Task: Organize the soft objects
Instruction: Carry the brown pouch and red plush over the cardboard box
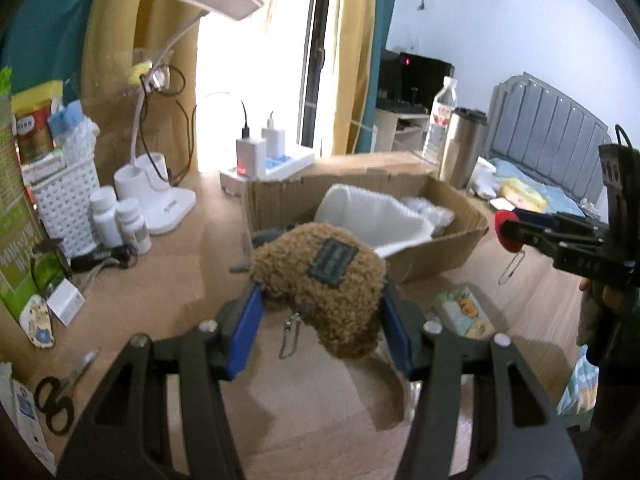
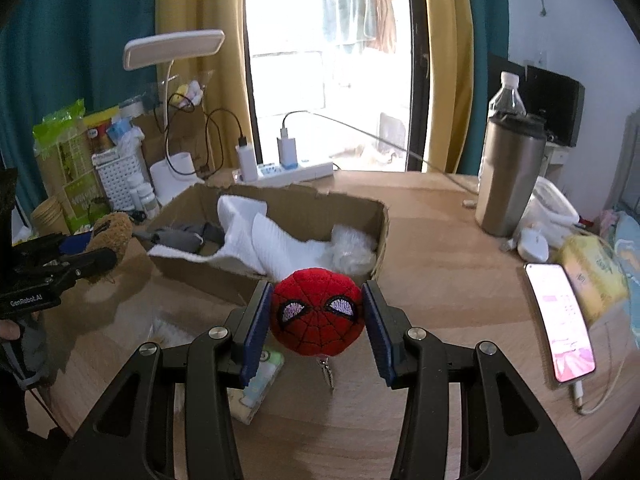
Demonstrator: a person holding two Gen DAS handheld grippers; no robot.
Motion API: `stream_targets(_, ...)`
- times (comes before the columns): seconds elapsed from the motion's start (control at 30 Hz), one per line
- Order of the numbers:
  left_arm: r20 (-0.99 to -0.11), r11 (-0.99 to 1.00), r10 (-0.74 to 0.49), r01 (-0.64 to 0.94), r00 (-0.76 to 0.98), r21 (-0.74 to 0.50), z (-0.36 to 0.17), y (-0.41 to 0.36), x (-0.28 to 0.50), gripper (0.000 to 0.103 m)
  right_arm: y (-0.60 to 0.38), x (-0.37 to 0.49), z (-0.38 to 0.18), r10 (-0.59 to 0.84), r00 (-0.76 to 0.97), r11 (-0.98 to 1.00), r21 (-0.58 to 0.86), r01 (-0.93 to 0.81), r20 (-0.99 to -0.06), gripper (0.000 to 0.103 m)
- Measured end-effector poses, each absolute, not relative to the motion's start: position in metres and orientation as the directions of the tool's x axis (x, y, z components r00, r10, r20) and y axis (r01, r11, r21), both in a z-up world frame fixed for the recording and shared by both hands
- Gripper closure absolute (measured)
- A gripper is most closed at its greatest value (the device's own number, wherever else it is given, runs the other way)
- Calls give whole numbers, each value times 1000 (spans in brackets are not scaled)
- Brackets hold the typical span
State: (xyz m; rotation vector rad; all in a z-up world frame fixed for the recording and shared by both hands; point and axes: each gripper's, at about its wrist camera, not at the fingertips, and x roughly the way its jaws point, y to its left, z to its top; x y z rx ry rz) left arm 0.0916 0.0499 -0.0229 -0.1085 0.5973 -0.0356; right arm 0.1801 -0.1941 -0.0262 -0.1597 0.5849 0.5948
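My left gripper [image 1: 320,320] is shut on a brown fuzzy plush pouch [image 1: 324,280] with a dark label and a dangling chain, held above the desk. My right gripper [image 2: 318,316] is shut on a red round plush head with a black web pattern and white eyes [image 2: 318,312]; a clip hangs under it. Just beyond both stands an open cardboard box [image 2: 384,228] holding white cloth [image 2: 260,240], a grey soft item [image 2: 180,238] and a white fluffy piece [image 2: 352,252]. The right gripper shows in the left wrist view [image 1: 506,232], and the left gripper with the pouch appears in the right wrist view [image 2: 100,252].
A steel tumbler [image 2: 508,176], a water bottle [image 2: 506,96], a phone [image 2: 560,320] on a cable and a tissue pack [image 2: 260,384] lie on the wooden desk. A desk lamp [image 1: 160,184], pill bottles [image 1: 120,220], a white basket [image 1: 68,204], a power strip [image 1: 280,164] and scissors [image 1: 60,392] crowd the left.
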Motion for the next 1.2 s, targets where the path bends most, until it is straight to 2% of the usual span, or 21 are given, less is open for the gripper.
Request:
stream_targets(0.67,-493,991,-94,35,865,-129,1,36,114,46,-184,185,-5,504,710,811,-11,-584,-492,55)
stream_targets(1.2,-499,994,-88,40,862,-107,-4,24,146,46,-178,207,-7,528,709,804,7,-594,-468,55)
